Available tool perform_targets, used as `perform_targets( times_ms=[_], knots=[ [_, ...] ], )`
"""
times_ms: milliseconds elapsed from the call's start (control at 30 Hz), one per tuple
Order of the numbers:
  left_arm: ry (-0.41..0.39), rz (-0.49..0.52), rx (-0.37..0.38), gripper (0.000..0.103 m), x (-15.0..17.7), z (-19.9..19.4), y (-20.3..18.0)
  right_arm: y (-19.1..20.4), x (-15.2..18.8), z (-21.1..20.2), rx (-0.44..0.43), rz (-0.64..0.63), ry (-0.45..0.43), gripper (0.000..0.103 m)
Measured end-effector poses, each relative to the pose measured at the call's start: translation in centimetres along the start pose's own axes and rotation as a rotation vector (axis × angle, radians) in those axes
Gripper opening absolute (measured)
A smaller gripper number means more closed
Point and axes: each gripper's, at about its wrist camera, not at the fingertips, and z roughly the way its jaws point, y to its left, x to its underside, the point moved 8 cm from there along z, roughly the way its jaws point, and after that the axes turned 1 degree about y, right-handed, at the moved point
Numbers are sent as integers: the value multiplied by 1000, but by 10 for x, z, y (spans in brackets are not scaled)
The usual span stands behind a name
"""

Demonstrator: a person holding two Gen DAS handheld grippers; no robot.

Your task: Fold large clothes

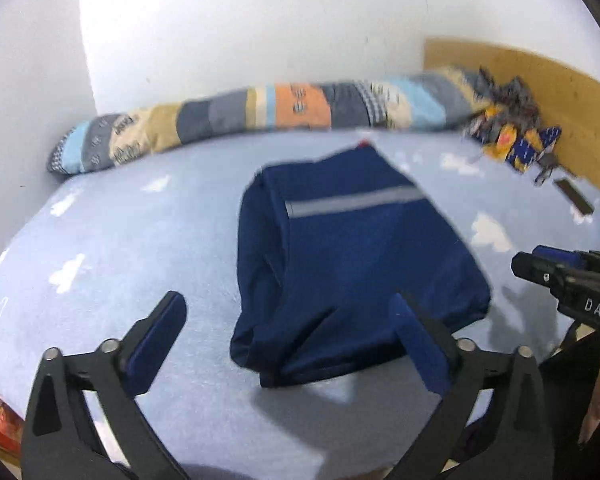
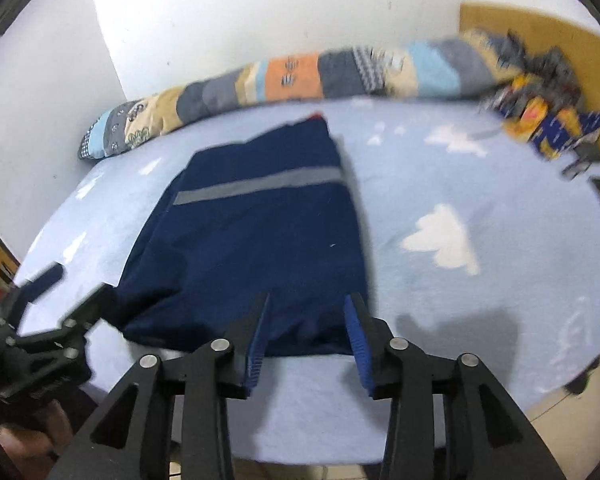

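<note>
A navy garment (image 1: 352,264) with a grey reflective stripe lies folded into a rough rectangle on the light blue bed sheet (image 1: 140,240). My left gripper (image 1: 288,300) hovers over the garment's near edge with its jaws wide apart and nothing between its blue pads. In the right wrist view the same garment (image 2: 252,240) lies ahead. My right gripper (image 2: 309,297) stands above its near hem, jaws partly apart, with no cloth pinched. Each gripper shows in the other's view: the right gripper (image 1: 530,260) at the right edge, the left gripper (image 2: 76,282) at the left edge.
A long patchwork bolster (image 1: 260,116) lies along the white wall at the back. A heap of patterned cloth (image 1: 512,136) sits in the far right corner against a wooden headboard (image 1: 560,92). A dark flat object (image 1: 574,196) lies near it. The sheet (image 2: 480,208) carries white cloud prints.
</note>
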Motion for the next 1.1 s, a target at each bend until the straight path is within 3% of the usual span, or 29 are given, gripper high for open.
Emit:
perform_targets(
  times_ms=[67, 167, 233, 300, 333, 433, 500, 700, 933, 1100],
  knots=[
    [-28, -23, -6, 103, -4, -14, -2, 4, -2, -22, -9, -29, -53, 45],
    [-48, -31, -31, 103, -9, -27, 2, 7, -10, -44, -5, -73, -97, 60],
    [-54, -20, -47, 103, -15, -29, 2, 8, -16, -58, 28, -136, -148, 67],
    [-52, -31, -56, 103, -9, -30, 6, 9, -14, -64, 70, -206, -189, 83],
    [-40, -43, -60, 103, -5, -26, 9, 6, -11, -59, 74, -203, -186, 84],
    [28, -91, -89, 103, 12, -12, 20, 2, -1, -44, 22, -121, -133, 84],
    [67, -128, -70, 103, 13, -6, 22, 9, -1, -44, 30, -138, -138, 84],
    [42, -146, -56, 103, 9, -1, 18, 31, 1, -38, 45, -187, -143, 84],
    [82, -134, -17, 103, 12, 11, 9, 35, 2, -35, 39, -186, -137, 84],
    [84, -128, -37, 103, 13, 10, 12, 36, 1, -30, 23, -170, -120, 84]
  ],
)
